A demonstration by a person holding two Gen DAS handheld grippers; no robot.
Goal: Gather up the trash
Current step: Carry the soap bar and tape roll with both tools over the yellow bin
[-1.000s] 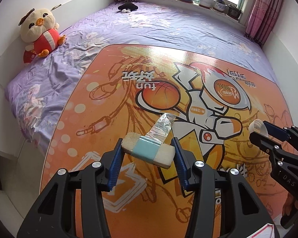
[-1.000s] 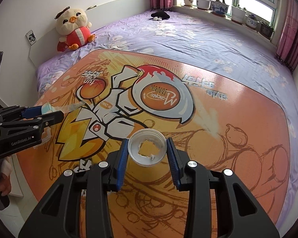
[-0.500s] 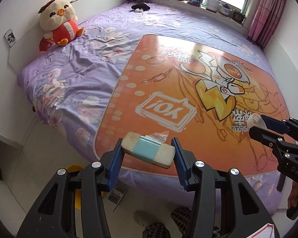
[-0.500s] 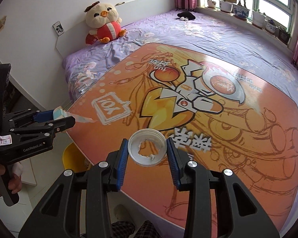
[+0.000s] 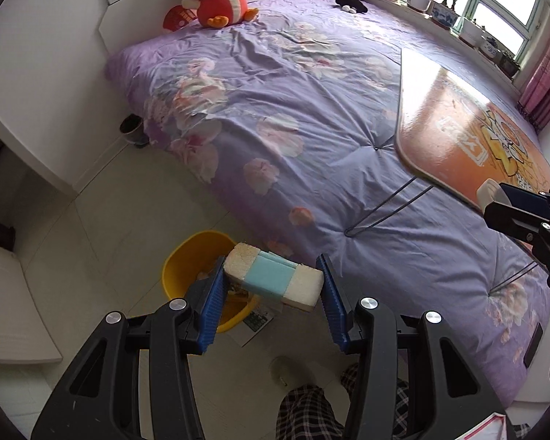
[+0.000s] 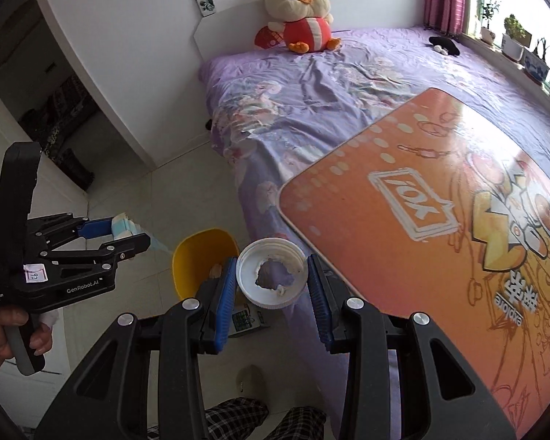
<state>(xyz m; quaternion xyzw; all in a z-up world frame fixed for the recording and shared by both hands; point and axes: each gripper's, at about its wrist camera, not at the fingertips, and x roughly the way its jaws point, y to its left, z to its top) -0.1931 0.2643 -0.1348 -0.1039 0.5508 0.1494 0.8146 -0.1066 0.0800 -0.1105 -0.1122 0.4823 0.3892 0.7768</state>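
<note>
My left gripper [image 5: 271, 286] is shut on a white and teal foam block [image 5: 273, 280] and holds it in the air just above and right of a yellow bin [image 5: 190, 256] on the floor. My right gripper [image 6: 271, 278] is shut on a white plastic lid [image 6: 271, 278] with a torn liner, above the bed's edge, right of the yellow bin [image 6: 198, 253]. The left gripper [image 6: 128, 234] with its foam block [image 6: 123, 228] shows at the left of the right wrist view. The right gripper [image 5: 495, 198] shows at the right edge of the left wrist view.
A purple floral bed [image 5: 293, 110] carries an orange cartoon folding table [image 6: 440, 220] and a plush chick [image 6: 300, 18]. Paper [image 5: 256, 321] lies on the tiled floor by the bin. A small dark pot [image 5: 131, 128] stands by the bed's head. The person's checked trousers [image 5: 311, 414] are below.
Both grippers have swung left and down from over the orange table to the bed's edge, carrying the foam block and the lid. The yellow bin has come into full view.
</note>
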